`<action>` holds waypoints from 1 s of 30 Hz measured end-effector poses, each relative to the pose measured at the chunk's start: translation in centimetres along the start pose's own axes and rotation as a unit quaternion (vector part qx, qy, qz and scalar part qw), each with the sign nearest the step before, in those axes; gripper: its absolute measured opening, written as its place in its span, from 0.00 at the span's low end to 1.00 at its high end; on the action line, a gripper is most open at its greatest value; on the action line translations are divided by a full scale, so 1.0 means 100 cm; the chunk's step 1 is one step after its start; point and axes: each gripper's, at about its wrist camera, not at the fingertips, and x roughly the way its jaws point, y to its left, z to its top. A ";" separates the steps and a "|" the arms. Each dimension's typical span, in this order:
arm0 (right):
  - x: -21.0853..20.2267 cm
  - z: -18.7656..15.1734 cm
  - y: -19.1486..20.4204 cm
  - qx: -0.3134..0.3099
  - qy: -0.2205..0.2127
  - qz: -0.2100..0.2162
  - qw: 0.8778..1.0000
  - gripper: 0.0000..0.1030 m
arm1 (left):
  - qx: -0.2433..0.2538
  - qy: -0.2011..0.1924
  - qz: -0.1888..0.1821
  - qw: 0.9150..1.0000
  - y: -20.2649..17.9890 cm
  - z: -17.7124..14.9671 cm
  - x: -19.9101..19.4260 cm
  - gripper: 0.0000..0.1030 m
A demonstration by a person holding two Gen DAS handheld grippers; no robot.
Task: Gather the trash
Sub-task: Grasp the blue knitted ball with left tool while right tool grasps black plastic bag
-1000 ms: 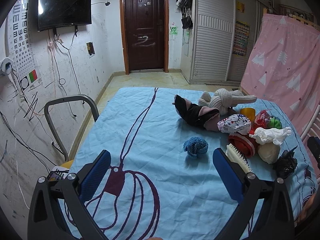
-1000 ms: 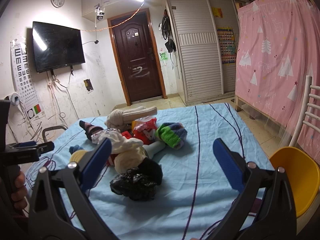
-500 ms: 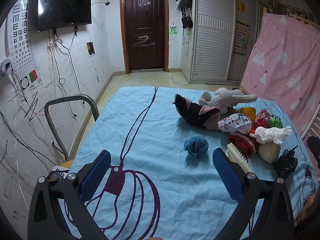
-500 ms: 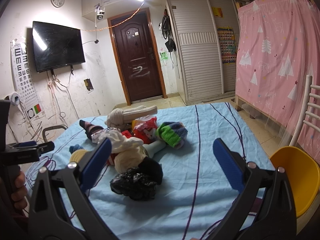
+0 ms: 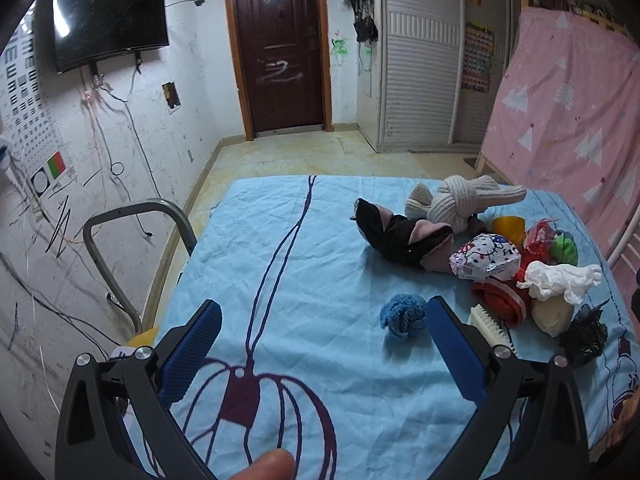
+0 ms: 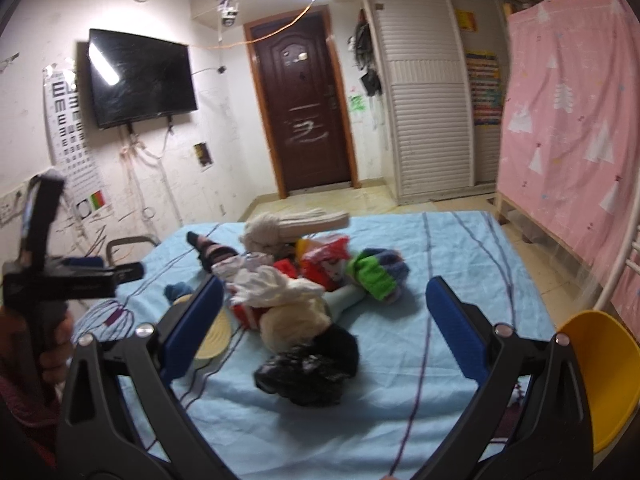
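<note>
A heap of things lies on the blue bedsheet (image 5: 304, 280). A crumpled black plastic bag (image 6: 304, 372) is nearest my right gripper (image 6: 324, 324), which hangs open just above and before it. White crumpled tissue (image 5: 560, 280) tops the heap, beside a Hello Kitty wrapper (image 5: 484, 256) and a red wrapper (image 6: 324, 264). My left gripper (image 5: 320, 344) is open over bare sheet, with a blue knitted ball (image 5: 402, 316) just inside its right finger. In the right wrist view the left gripper (image 6: 80, 276) shows at the left, held by a hand.
Socks and cloth mix into the heap: a cream knotted sock (image 5: 460, 200), a black and pink sock (image 5: 400, 236), a green striped sock (image 6: 376, 276). A white brush (image 5: 490, 328) lies by the heap. A yellow chair (image 6: 600, 364) stands right of the bed, a grey chair frame (image 5: 132, 236) left.
The right gripper has moved forward and tipped, so the heap and black bag sit closer between its fingers. The left gripper has hardly shifted.
</note>
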 end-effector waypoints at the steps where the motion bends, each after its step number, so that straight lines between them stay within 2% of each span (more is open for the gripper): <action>1: 0.003 0.001 0.002 -0.003 0.007 0.004 1.000 0.94 | 0.005 0.004 -0.004 1.000 -0.001 0.003 0.003 0.91; 10: 0.025 -0.013 -0.003 0.015 0.097 -0.004 0.995 0.94 | 0.018 0.060 -0.050 0.997 -0.020 0.015 0.039 0.90; 13: 0.031 -0.020 -0.009 0.032 0.121 0.004 0.992 0.94 | 0.012 0.076 -0.061 0.995 -0.024 0.014 0.048 0.83; 14: 0.033 -0.021 -0.010 0.032 0.126 0.007 0.992 0.88 | 0.007 0.084 -0.065 0.994 -0.025 0.014 0.051 0.76; 15: 0.035 -0.022 -0.009 0.029 0.132 0.008 0.991 0.75 | 0.001 0.096 -0.071 0.993 -0.025 0.013 0.056 0.66; 16: 0.038 -0.023 -0.008 0.025 0.140 0.011 0.990 0.71 | -0.008 0.110 -0.080 0.991 -0.024 0.012 0.061 0.63; 18: 0.043 -0.025 -0.007 0.021 0.149 0.019 0.988 0.55 | -0.022 0.129 -0.093 0.987 -0.023 0.009 0.069 0.53; 19: 0.045 -0.025 -0.006 0.017 0.152 0.023 0.988 0.52 | -0.027 0.133 -0.096 0.986 -0.022 0.007 0.071 0.53; 21: 0.045 -0.027 -0.004 0.010 0.154 0.030 0.988 0.38 | -0.027 0.127 -0.091 0.987 -0.024 0.004 0.070 0.44; 22: 0.045 -0.028 -0.004 0.007 0.156 0.033 0.987 0.36 | -0.027 0.126 -0.089 0.988 -0.026 0.002 0.070 0.40; 24: 0.041 -0.029 -0.002 0.003 0.153 0.040 0.987 0.30 | -0.028 0.123 -0.085 0.988 -0.029 0.000 0.066 0.24; 27: 0.035 -0.029 -0.007 0.006 0.142 0.047 0.989 0.28 | -0.026 0.113 -0.062 0.991 -0.034 -0.002 0.058 0.20; 30: 0.027 -0.027 -0.014 0.015 0.125 0.047 0.991 0.27 | -0.021 0.085 -0.024 0.996 -0.035 0.000 0.042 0.20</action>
